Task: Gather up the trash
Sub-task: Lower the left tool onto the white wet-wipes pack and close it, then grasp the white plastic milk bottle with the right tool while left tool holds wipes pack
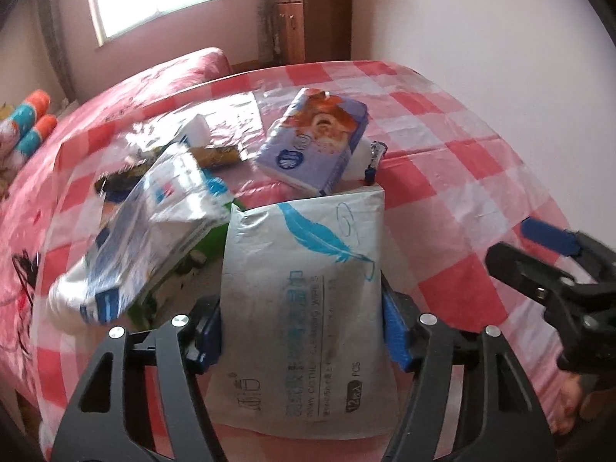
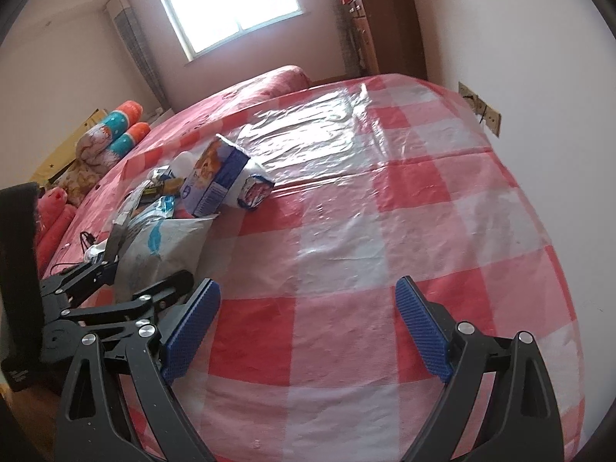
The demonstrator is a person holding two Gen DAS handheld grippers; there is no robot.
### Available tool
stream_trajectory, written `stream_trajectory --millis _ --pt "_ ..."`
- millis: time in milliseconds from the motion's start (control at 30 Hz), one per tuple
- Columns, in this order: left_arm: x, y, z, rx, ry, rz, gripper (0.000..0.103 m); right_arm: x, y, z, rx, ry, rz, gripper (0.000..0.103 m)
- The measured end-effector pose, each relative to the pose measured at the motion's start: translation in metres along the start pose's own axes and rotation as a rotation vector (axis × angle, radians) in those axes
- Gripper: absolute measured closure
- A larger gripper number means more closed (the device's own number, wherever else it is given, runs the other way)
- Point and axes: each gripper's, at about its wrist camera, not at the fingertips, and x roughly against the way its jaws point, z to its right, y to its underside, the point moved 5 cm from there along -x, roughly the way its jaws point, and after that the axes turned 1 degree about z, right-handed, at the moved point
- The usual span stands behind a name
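While the left gripper (image 1: 302, 331) clamps a grey wipes packet (image 1: 308, 288) and the right gripper (image 2: 308, 331) gapes wide, red-checked plastic sheeting (image 2: 385, 211) covers the table beneath a bright window (image 2: 231, 0).

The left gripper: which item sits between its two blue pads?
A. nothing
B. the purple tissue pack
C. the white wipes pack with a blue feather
C: the left gripper has its blue pads against both sides of the white wipes pack with a blue feather.
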Motion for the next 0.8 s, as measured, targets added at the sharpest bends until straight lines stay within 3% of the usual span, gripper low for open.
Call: stream_trajectory --millis 400,600,800 --pt "0.049 0.039 -0.037 0.114 0.05 0.045 0.036 -0.007 0.005 -0.039 0.084 -0.048 -0.024 0.01" --pt "0.067 0.057 -0.064 0.144 0.039 0.054 0.036 -0.015 0.007 -0.078 0.102 -0.172 -0.059 0.01" --pt "0.079 0.066 -0.085 0.166 0.034 0.071 0.036 -0.027 -0.005 -0.09 0.065 -0.219 -0.089 0.01"
